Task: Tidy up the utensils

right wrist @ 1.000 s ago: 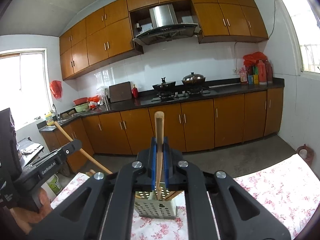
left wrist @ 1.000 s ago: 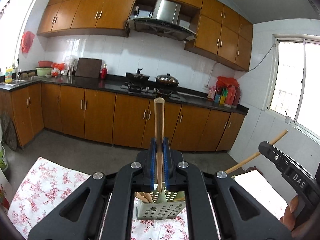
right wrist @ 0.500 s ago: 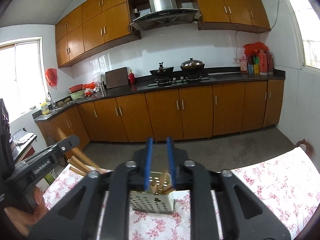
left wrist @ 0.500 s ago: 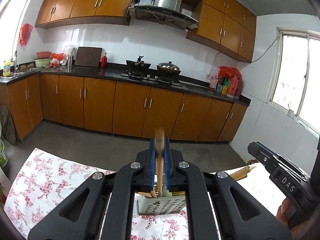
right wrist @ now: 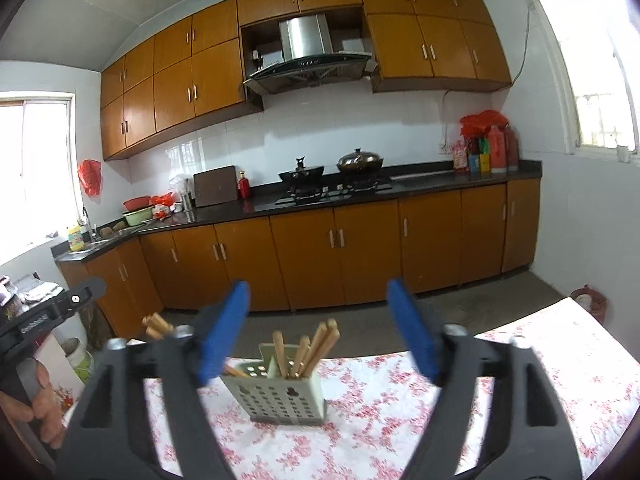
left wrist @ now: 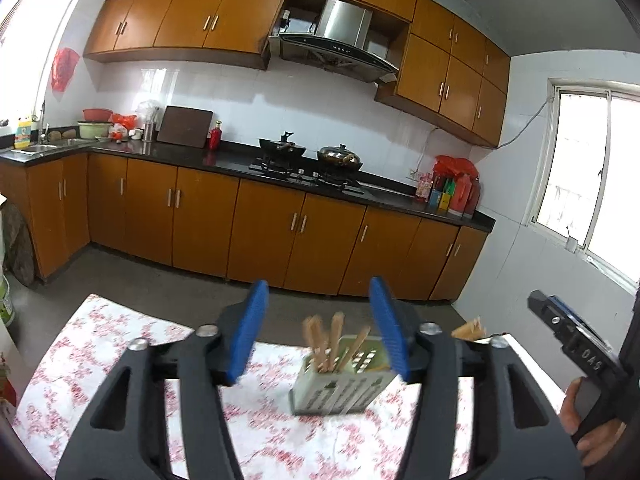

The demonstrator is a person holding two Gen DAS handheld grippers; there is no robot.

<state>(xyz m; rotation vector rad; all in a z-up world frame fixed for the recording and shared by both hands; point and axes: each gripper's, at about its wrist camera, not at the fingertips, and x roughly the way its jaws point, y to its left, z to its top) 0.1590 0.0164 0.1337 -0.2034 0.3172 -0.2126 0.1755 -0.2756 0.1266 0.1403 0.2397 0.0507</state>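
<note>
Both claws hang over the desk [right wrist: 520,344] with its red-flowered cloth, and both stand wide apart with nothing between their blue pads. The left claw [left wrist: 320,332] frames the perforated utensil holder [left wrist: 340,390] just under its right pad, toward five o'clock of the gap. The right claw [right wrist: 318,328] has the same holder [right wrist: 280,394] low in the middle of its gap, at six o'clock.

The holder stands upright on the cloth. A bundle of wooden chopsticks [right wrist: 308,348] pokes out of its top, leaning this way and that; from the left wrist camera the same sticks [left wrist: 326,338] fan out between the pads.

At three o'clock of the left wrist view the other tool shows, gripped in a bare hand [left wrist: 580,424]. At nine o'clock of the right wrist view a hand [right wrist: 32,400] holds the left tool's black body.

Beyond the desk, at twelve o'clock, run the orange cabinets [right wrist: 360,248] and a dark worktop carrying two pans [right wrist: 332,170] on a hob.
</note>
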